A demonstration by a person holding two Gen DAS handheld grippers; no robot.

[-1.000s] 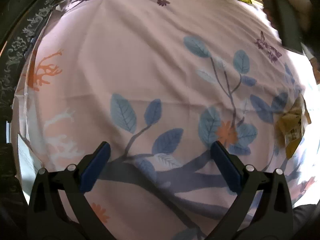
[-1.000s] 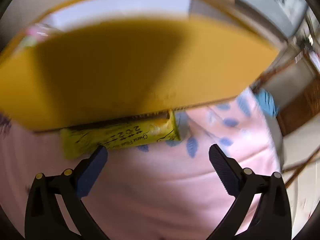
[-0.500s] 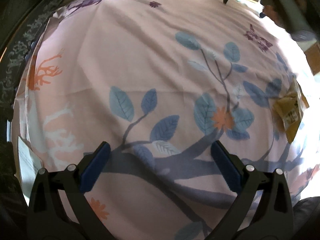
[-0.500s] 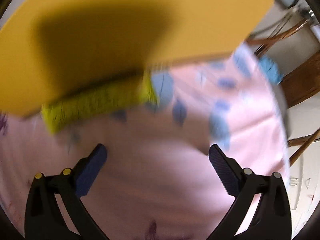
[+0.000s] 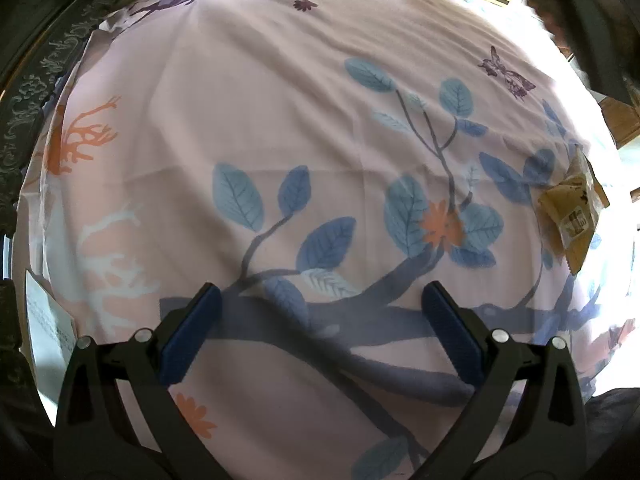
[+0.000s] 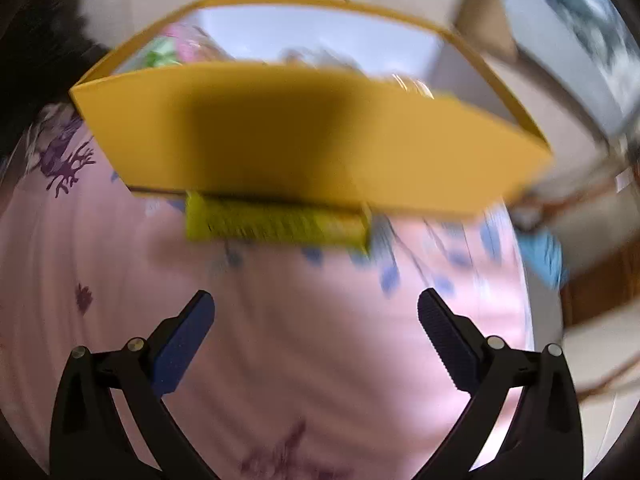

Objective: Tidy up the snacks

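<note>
Yellow card box [image 6: 304, 136] sits at the far side of the cloth-covered surface [image 5: 280, 120], a yellow-green snack bar [image 6: 276, 226] against its near wall; we hold our right gripper [image 6: 316, 312] wide toward it, our left gripper [image 5: 320, 308] equally wide and empty, a tan packet [image 5: 572, 216] far right.

A pink cloth [image 5: 248, 128] printed with blue leaves, an orange flower and purple butterflies spreads below and ahead of both open grippers, with a dark carved frame [image 5: 36, 80] curving along its far-left edge.
</note>
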